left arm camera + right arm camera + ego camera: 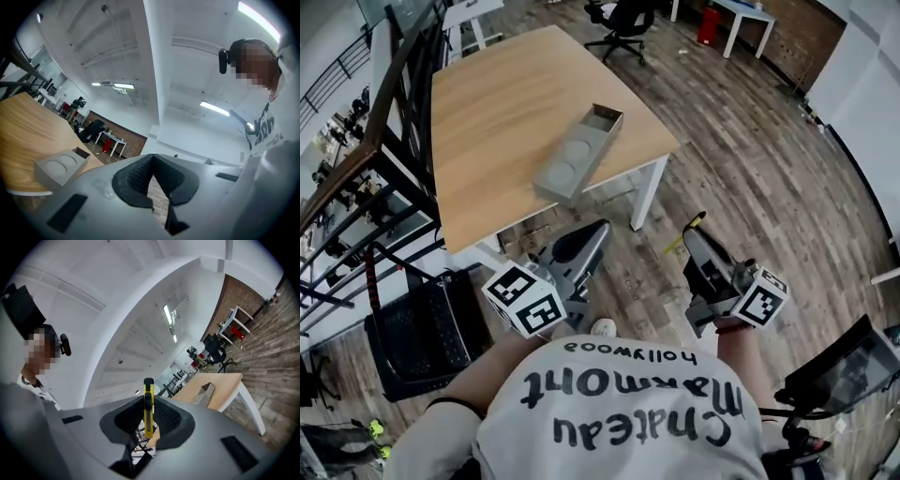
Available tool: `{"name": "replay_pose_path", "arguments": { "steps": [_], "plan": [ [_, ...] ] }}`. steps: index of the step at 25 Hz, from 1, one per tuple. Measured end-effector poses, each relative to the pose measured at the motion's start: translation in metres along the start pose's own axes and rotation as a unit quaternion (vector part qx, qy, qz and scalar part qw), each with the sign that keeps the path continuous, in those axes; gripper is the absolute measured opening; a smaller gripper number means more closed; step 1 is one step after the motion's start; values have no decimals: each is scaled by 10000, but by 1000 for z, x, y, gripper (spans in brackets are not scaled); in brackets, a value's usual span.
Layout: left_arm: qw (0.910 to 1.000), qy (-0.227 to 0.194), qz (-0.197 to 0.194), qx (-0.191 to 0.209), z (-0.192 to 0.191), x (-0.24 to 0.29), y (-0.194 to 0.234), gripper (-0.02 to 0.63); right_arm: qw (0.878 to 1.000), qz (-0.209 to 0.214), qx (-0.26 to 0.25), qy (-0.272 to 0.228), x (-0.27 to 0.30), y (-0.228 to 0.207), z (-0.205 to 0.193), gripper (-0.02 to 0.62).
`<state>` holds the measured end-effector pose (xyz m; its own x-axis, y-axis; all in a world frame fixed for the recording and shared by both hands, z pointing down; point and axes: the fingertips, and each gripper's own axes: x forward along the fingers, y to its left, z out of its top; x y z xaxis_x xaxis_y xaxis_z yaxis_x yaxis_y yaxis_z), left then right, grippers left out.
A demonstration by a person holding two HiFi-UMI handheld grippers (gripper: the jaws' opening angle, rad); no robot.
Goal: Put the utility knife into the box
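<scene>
I log right gripper (148, 401) clenched on yellow utility knife (148, 416). Left gripper (151, 161) jaws together, empty. Grey box (578, 155) lies on wooden table (502, 98), well apart from both.

From here the utility knife (148, 416) reads yellow with a black slider and black tip. left gripper (150, 159) and right gripper (148, 401) are both grey shells with black ribbed pads. The marker cubes (525, 298) are white with black square patterns. The box (578, 155) is plain grey. The table (506, 103) has a light wood-grain top and white legs. The floor (750, 178) is grey-brown planks in mixed tones. I also see a white shirt (619, 412) with black lettering.
</scene>
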<state>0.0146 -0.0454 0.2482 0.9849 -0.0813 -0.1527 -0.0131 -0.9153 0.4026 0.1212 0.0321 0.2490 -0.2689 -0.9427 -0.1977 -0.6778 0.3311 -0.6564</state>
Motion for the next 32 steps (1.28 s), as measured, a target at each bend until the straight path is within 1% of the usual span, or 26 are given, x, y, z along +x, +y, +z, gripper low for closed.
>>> {"name": "replay_pose_path", "arguments": {
  "steps": [3, 6, 9, 15, 19, 23, 27, 30, 32],
  "plan": [
    [10000, -1, 20, -82, 6, 25, 30, 6, 9999, 28, 143, -51, 20, -27, 11, 67],
    [9998, 78, 12, -170, 5, 40, 50, 6, 9995, -77, 319, -37, 32, -50, 13, 67],
    [9996, 107, 44, -264, 3, 47, 66, 6, 9994, -153, 298, 119, 44, -60, 12, 67],
    [9994, 88, 89, -317, 5, 61, 93, 6, 9990, -210, 258, 293, 63, -75, 16, 67],
    [9992, -59, 103, -380, 11, 73, 103, 6, 9988, -245, 158, 386, 72, -81, 20, 67],
    [9986, -267, 142, -423, 14, 88, 107, 6, 9984, -260, 207, 457, 78, -90, 19, 67],
    [9983, -277, 149, -494, 11, 98, 106, 6, 9980, -131, 222, 581, 87, -90, 19, 67],
    [9975, -278, 263, -598, 8, 104, 108, 6, 9976, -91, 248, 646, 88, -97, 24, 67],
    [9973, -273, 339, -599, 6, 110, 112, 6, 9973, -31, 273, 677, 91, -106, 30, 67]
  ]
}}
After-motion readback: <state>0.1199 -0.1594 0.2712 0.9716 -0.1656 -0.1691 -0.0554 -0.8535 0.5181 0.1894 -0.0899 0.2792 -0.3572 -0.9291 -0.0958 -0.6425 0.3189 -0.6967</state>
